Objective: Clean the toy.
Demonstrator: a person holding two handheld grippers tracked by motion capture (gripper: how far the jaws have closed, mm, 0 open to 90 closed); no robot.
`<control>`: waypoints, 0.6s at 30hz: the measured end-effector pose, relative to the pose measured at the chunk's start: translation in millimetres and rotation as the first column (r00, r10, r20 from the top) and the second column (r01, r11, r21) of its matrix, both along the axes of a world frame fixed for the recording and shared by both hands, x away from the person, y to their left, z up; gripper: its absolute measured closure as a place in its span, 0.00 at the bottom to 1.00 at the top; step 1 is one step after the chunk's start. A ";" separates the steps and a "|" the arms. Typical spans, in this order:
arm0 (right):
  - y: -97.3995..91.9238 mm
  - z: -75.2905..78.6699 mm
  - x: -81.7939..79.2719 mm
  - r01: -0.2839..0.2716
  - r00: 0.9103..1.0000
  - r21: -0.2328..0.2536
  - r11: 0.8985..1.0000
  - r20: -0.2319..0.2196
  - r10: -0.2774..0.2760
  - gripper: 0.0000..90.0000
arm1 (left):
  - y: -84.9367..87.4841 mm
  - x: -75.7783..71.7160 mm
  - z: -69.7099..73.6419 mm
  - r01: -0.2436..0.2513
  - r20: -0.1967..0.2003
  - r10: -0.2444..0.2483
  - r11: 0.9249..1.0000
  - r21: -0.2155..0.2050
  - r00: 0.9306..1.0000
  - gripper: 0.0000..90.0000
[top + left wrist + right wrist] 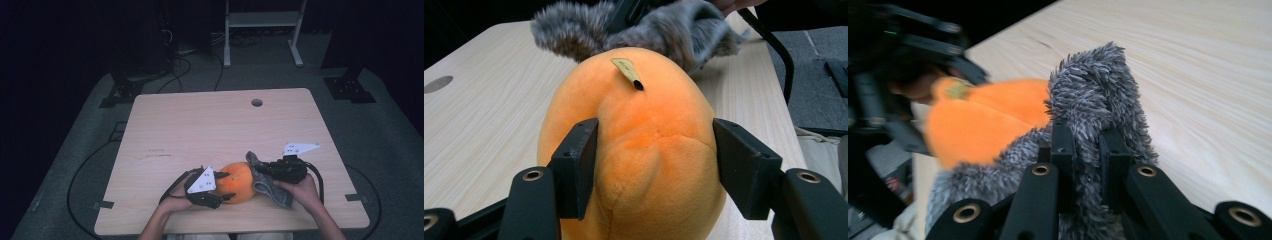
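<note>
Pinching a fold of the grey fuzzy cloth (1098, 100), the right gripper (1088, 150) has its fingers (1063, 150) nearly together with the pile bunched between them, while the left gripper (651, 165) has its fingers (576, 165) set on either side of the orange plush fruit (639, 145), the left pad pressing into the plush and the right one at its flank. That hold looks light, so a push from the cloth could roll or squeeze the soft fruit out sideways across the desk (200, 125); the fruit sits near the desk's front edge, between the two hands, and could drop off toward the person. The cloth is caught by one fold only, and a hard rub might drag it free or snag the small stem tag (628, 72) on top of the fruit. How firmly the right-side pad of the left gripper bears on the plush is hard to judge. The underside of the fruit and the far end of the cloth are hidden, and in the right gripper view the fruit and the other gripper are blurred.
</note>
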State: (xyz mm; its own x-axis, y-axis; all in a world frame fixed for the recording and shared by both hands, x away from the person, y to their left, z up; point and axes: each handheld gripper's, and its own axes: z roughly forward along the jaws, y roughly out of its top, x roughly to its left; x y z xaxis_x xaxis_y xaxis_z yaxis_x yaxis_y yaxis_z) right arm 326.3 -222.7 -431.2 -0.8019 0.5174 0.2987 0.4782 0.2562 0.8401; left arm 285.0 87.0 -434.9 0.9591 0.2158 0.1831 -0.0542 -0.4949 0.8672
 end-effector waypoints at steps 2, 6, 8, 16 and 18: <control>-4.3 -4.8 1.2 0.028 0.999 -0.035 0.999 -0.020 -0.029 0.89 | 0.4 0.2 0.2 0.003 0.002 -0.004 1.000 0.003 1.000 0.41; -9.2 -0.5 -2.4 0.024 1.000 -0.026 0.999 -0.013 -0.024 0.89 | 0.6 0.5 0.2 -0.009 -0.002 0.009 1.000 -0.004 1.000 0.39; -8.5 8.2 -6.7 -0.009 1.000 0.017 1.000 0.015 0.009 0.89 | -0.3 1.7 -1.0 -0.024 -0.011 0.023 0.999 -0.025 1.000 0.38; 22.1 24.1 -20.5 -0.122 0.989 0.026 0.992 0.091 0.119 0.89 | -10.6 4.5 -2.6 -0.108 -0.014 0.108 0.994 -0.034 0.994 0.28; 19.0 19.5 -16.0 -0.089 0.993 0.024 0.996 0.079 0.087 0.89 | -10.5 4.0 -1.9 -0.114 0.006 0.115 0.993 -0.034 0.993 0.32</control>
